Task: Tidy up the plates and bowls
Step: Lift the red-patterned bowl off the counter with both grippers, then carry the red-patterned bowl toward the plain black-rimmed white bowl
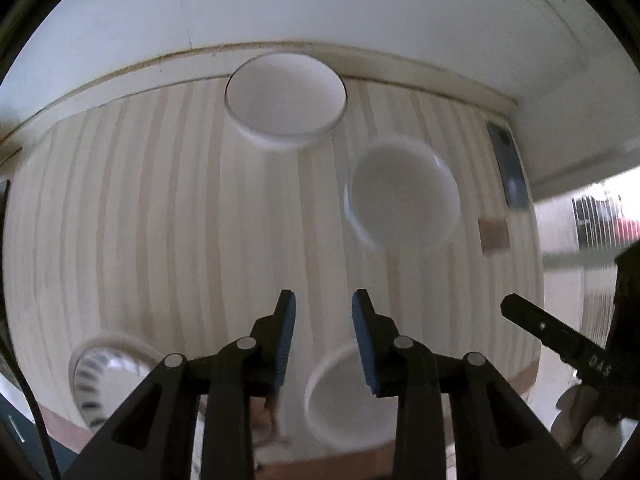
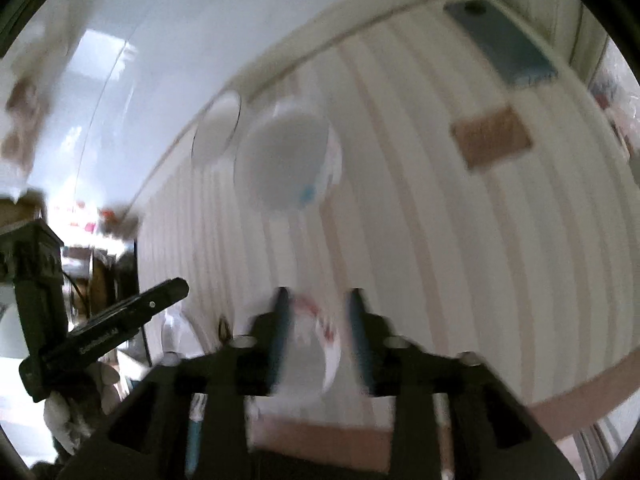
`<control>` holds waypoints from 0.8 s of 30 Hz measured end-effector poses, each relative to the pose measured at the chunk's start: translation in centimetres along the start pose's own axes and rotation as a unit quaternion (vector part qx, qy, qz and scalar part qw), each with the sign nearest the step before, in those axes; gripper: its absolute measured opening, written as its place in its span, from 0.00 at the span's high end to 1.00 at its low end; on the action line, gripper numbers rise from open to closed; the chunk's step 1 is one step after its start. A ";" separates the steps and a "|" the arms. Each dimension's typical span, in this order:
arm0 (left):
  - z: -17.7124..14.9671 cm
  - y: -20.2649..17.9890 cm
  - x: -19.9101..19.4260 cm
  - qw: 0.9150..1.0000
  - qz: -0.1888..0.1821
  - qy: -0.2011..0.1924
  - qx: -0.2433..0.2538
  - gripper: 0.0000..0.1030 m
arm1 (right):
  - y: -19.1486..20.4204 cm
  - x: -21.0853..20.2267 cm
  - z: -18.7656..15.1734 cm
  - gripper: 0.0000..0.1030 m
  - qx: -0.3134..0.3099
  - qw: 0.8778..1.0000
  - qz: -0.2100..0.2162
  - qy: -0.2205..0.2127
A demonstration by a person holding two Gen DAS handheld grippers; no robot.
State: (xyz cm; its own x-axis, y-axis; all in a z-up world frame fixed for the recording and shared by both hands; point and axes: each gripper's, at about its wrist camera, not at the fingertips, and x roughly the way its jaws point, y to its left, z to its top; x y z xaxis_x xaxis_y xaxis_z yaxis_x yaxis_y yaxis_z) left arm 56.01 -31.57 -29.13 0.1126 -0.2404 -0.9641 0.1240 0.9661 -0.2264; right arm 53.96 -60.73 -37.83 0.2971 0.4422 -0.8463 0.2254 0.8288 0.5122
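Note:
In the left wrist view, a white plate (image 1: 285,98) lies at the far edge of the striped table (image 1: 160,220). A white bowl (image 1: 404,196) sits right of centre. Another white bowl (image 1: 340,400) sits near the front edge, just under my left gripper (image 1: 323,300), which is open and empty above the table. A plate with dark rim marks (image 1: 108,376) lies front left. In the blurred right wrist view, my right gripper (image 2: 318,298) is open above a white dish with red marks (image 2: 316,344). A bowl (image 2: 286,160) and a plate (image 2: 216,130) lie farther off.
A blue-grey phone (image 1: 506,160) and a brown card (image 1: 494,236) lie at the table's right side; they also show in the right wrist view, phone (image 2: 504,42) and card (image 2: 490,136). A white wall (image 1: 320,4) backs the table. Each view shows the other gripper at its edge.

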 end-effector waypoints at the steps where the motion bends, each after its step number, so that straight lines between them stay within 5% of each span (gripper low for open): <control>1: 1.3 -0.3 0.7 1.000 0.002 0.001 0.000 0.74 | -0.2 0.0 1.0 0.60 0.002 1.000 -0.002 -0.009; 11: 7.7 -2.1 6.5 0.999 0.024 0.032 0.002 0.74 | -1.0 5.3 10.2 0.60 0.023 1.000 -0.001 -0.003; 15: 7.8 -2.3 7.2 0.999 0.019 0.028 0.004 0.81 | -0.8 7.3 11.2 0.84 0.011 1.000 -0.004 0.009; 24: 7.4 -3.5 6.6 0.999 0.034 0.017 0.029 0.84 | 1.0 8.4 11.5 0.87 -0.020 0.999 -0.034 0.014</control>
State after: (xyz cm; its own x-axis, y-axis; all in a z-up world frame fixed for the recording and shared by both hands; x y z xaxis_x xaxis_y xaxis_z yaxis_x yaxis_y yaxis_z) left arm 63.57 -37.25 -33.65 0.0885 -0.1704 -0.9814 0.1736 0.9728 -0.1532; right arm 67.35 -60.16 -42.75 0.2562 0.3935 -0.8829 0.2075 0.8697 0.4478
